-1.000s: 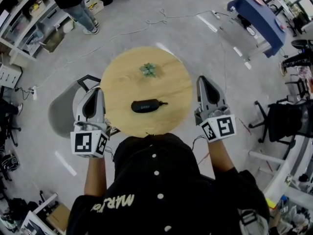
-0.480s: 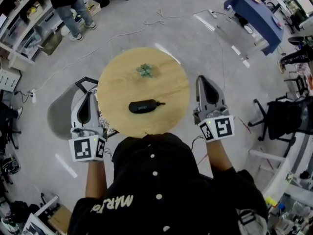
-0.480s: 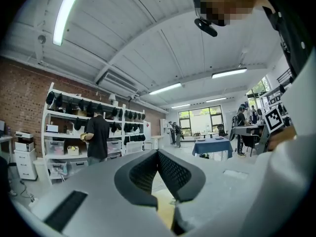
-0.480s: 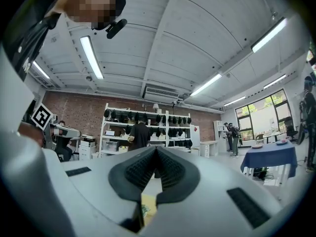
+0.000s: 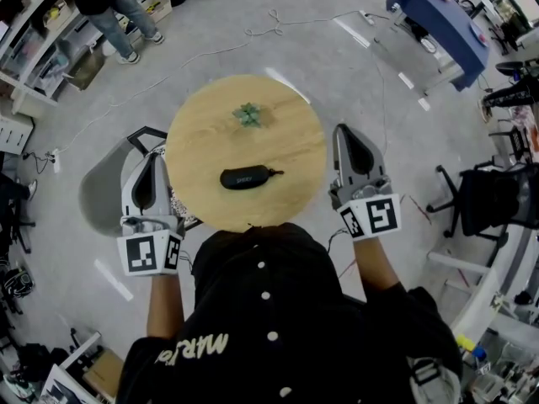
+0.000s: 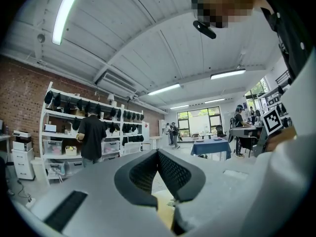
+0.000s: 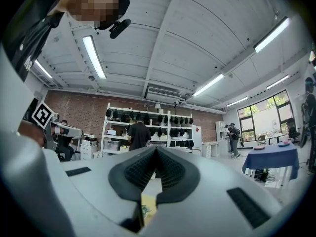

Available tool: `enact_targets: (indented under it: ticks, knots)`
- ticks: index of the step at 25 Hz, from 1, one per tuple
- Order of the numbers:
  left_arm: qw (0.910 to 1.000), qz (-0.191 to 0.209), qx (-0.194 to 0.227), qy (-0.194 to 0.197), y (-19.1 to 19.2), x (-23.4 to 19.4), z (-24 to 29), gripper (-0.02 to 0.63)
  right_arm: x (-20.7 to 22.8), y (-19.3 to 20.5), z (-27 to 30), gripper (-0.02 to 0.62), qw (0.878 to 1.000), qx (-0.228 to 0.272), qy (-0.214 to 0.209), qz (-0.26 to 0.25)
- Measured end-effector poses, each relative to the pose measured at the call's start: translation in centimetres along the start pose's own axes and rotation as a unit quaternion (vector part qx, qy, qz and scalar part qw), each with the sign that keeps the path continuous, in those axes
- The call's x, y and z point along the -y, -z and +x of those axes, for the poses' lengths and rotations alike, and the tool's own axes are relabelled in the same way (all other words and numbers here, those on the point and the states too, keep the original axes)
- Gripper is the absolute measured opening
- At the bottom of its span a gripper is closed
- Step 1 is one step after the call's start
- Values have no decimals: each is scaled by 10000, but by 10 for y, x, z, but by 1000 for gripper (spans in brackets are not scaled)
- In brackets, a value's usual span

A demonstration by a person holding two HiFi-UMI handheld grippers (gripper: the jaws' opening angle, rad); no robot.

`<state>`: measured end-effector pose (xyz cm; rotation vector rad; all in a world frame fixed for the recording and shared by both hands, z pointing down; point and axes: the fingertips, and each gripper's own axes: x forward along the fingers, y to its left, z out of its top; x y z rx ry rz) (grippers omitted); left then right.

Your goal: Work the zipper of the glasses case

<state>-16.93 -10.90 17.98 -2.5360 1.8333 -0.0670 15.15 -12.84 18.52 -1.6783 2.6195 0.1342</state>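
Your left tongs (image 5: 155,158) and right tongs (image 5: 342,130) are closed and empty, flanking the round wooden bench (image 5: 202,116), where the probably light, slippery black oval glasses case (image 5: 247,178) lies centrally; pinch its 3 o'clock zipper pull (image 5: 276,172).

Both forearms reach away from the body, seemingly level, with the left gripper (image 5: 155,158) and the right gripper (image 5: 344,133) well apart, each with its jaws closed together, empty.

Head view steeply down over table (image 5: 202,133), gripper views level, both facing shelves (image 6: 64,132)
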Motion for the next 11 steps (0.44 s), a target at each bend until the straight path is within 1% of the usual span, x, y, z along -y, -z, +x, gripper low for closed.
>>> enact_targets:
  ticks: [2,6,11]
  knots:
    - [10000,-13,43,60,-2,2,0,3,-2,1,1,2,10000,-21,-21,-1]
    - [9999,92,8,84,-2,6,1,3,-3,3,3,2,10000,-40,-47,-23]
    - [10000,51,12,75,-1,5,0,3,-6,3,5,2,9999,-42,-86,-54]
